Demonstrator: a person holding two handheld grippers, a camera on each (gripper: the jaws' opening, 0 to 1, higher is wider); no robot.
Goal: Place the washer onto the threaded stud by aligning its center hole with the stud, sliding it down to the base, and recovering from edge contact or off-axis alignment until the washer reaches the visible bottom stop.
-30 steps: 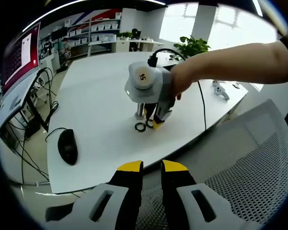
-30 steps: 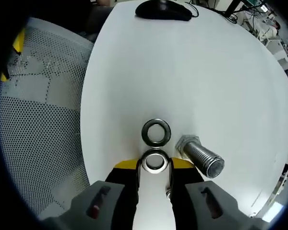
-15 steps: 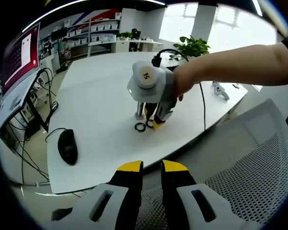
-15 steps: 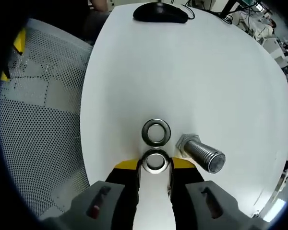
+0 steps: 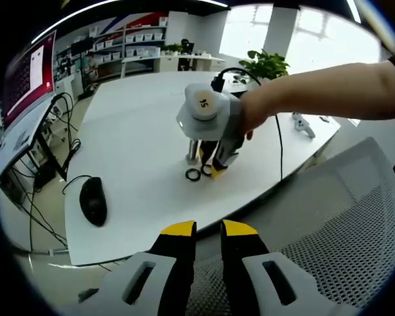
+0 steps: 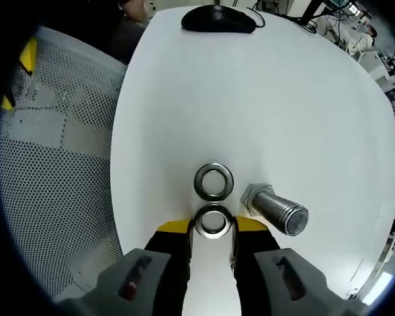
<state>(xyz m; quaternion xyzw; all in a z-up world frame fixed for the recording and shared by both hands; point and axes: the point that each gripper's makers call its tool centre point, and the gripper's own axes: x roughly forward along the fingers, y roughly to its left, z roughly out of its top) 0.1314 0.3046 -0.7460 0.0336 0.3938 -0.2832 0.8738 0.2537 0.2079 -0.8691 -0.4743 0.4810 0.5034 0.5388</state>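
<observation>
A threaded stud (image 6: 276,210) stands on its hex base on the white table (image 6: 263,99), just right of my right gripper (image 6: 212,224). That gripper is shut on a steel washer (image 6: 212,222), held flat at its yellow tips, low over the table. A second washer (image 6: 214,182) lies flat just beyond it. In the left gripper view, a hand holds the right gripper (image 5: 214,168) down beside the stud (image 5: 193,153), with the loose washer (image 5: 193,174) in front. My left gripper (image 5: 209,230) hangs back off the table, its jaws close together with nothing between them.
A black mouse (image 6: 217,18) with its cable lies near the far table edge, also seen as the mouse (image 5: 93,201) at left. A grey mesh chair (image 6: 52,164) borders the table; the same chair (image 5: 329,224) sits beside my left gripper. Shelves and a plant stand behind.
The right gripper has crept slightly to the right beside the stud, still with the washer in its tips. The left gripper has not moved.
</observation>
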